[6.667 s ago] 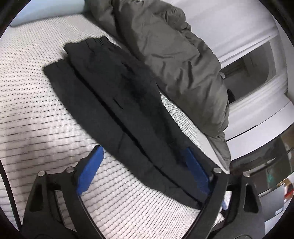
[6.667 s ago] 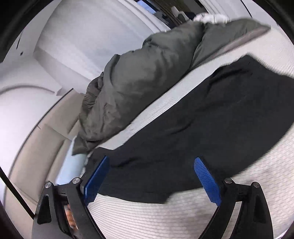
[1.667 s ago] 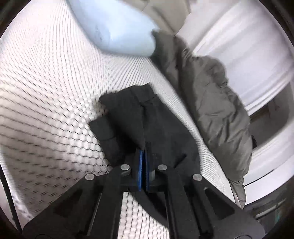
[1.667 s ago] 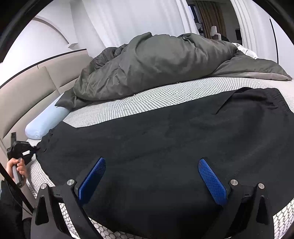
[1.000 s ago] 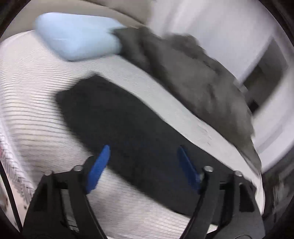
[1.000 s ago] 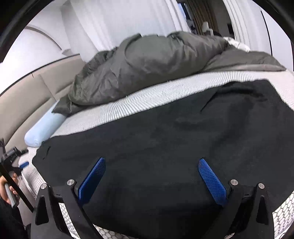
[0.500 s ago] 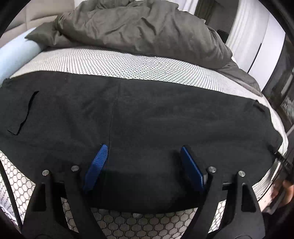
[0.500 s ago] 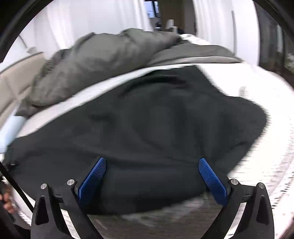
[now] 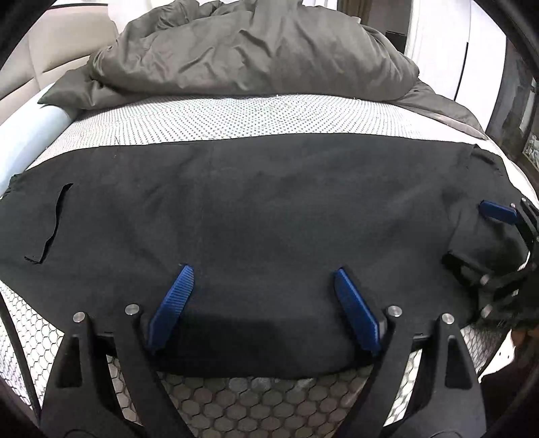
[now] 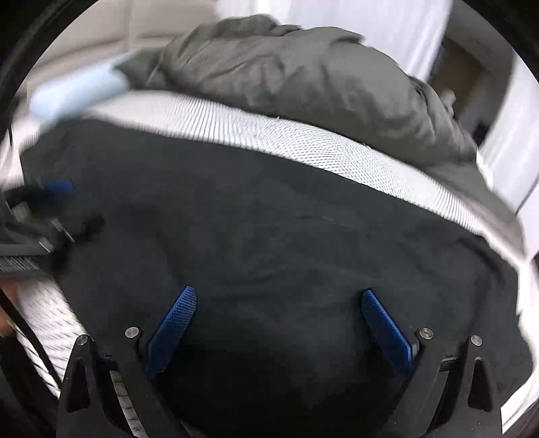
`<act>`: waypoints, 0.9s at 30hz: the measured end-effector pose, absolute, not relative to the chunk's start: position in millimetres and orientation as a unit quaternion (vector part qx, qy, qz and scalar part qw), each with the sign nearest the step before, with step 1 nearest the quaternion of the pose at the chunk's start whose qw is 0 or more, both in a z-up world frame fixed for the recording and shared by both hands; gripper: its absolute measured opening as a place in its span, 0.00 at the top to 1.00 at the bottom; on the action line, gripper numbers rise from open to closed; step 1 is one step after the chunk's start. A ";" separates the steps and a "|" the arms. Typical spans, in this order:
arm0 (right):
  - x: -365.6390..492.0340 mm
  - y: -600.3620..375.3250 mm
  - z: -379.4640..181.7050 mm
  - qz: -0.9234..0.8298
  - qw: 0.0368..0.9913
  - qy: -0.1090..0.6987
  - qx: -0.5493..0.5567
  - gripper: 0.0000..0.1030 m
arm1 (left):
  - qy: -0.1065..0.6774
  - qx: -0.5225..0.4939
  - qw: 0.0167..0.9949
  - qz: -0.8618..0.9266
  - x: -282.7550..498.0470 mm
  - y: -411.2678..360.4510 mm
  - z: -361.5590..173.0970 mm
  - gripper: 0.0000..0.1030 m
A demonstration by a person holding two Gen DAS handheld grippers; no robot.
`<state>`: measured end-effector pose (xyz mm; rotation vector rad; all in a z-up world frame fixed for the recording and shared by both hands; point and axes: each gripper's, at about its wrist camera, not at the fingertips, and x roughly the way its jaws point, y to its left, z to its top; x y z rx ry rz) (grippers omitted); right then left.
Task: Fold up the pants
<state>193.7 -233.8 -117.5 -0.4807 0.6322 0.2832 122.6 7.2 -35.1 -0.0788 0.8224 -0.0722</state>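
Lying flat on the mattress (image 9: 256, 114), black pants (image 9: 256, 209) run lengthwise left to right across both grippers; the left gripper (image 9: 262, 303) hovers wide open and empty at mid-length, the right gripper (image 10: 279, 323) likewise near one end.

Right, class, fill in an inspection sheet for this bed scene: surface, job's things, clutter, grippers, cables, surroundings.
Surface: mattress, white honeycomb cover.
Job's things: black pants spread flat across the mattress, lying lengthwise left to right.
Clutter: grey duvet heaped behind the pants; pale blue pillow at left.
Grippers: left gripper open over the pants' near edge; right gripper open above the pants.
Cables: thin black cord at left edge.
Surroundings: beige headboard, white curtains.
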 end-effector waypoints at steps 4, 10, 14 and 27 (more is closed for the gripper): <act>204.9 -318.6 -107.9 0.057 0.928 0.315 -0.191 0.03 | 0.400 -0.043 0.915 -0.038 120.2 11.4 -36.0 0.18; 209.0 -445.4 -106.3 -0.010 0.946 0.325 0.007 0.04 | 0.400 -0.037 0.915 -0.039 118.6 10.8 -36.2 0.16; 198.9 -380.3 -93.9 -0.002 0.944 0.312 -0.107 0.03 | 0.399 -0.037 0.915 -0.035 116.3 13.7 -37.0 0.15; 214.4 -222.2 -122.8 0.179 0.909 0.325 -0.191 0.01 | 0.393 -0.029 0.918 -0.043 115.7 19.3 -43.0 0.09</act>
